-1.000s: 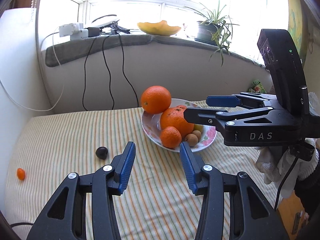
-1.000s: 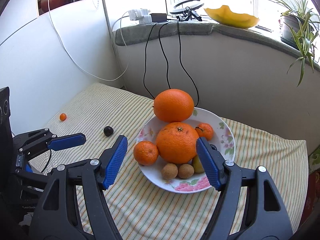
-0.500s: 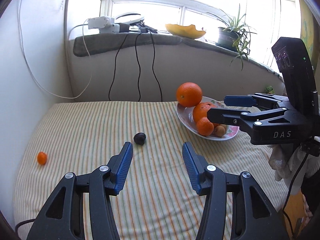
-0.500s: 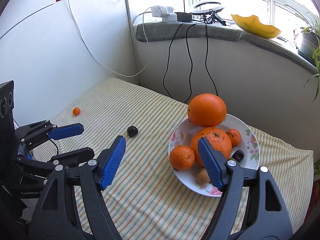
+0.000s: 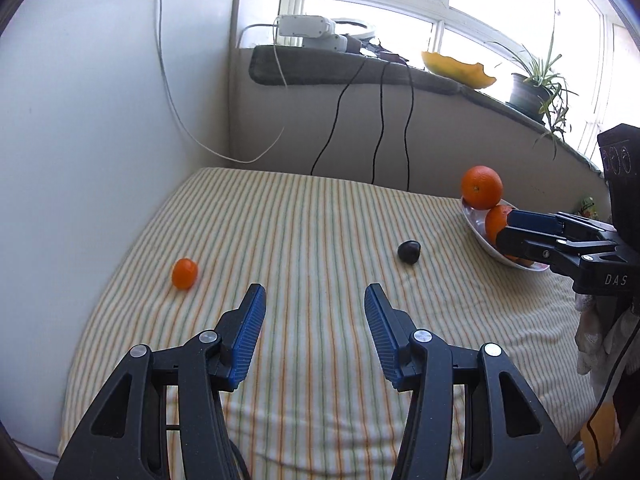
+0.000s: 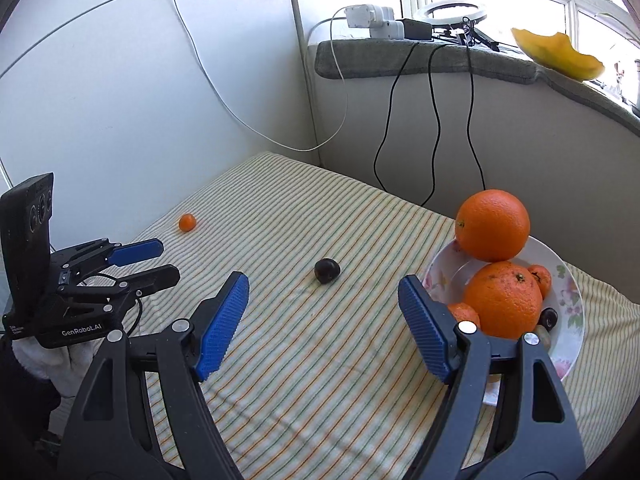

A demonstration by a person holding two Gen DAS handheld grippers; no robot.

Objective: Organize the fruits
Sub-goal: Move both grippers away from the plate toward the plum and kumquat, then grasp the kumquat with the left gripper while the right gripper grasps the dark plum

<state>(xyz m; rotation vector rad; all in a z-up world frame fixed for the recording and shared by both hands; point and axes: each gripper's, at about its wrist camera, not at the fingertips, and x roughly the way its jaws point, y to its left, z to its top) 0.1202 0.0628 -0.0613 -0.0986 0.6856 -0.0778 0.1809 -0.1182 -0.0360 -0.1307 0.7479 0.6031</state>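
Small round orange mandarin (image 5: 184,273) and dark glossy plum (image 5: 409,252) lying loose on striped cloth (image 5: 320,232); left gripper (image 5: 314,332) and right gripper (image 6: 322,324) both hovering released, gripping nothing.

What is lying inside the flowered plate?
The flowered plate holds a big orange atop a larger tangerine, small tangerines and a dark fruit. The right gripper covers its near part.
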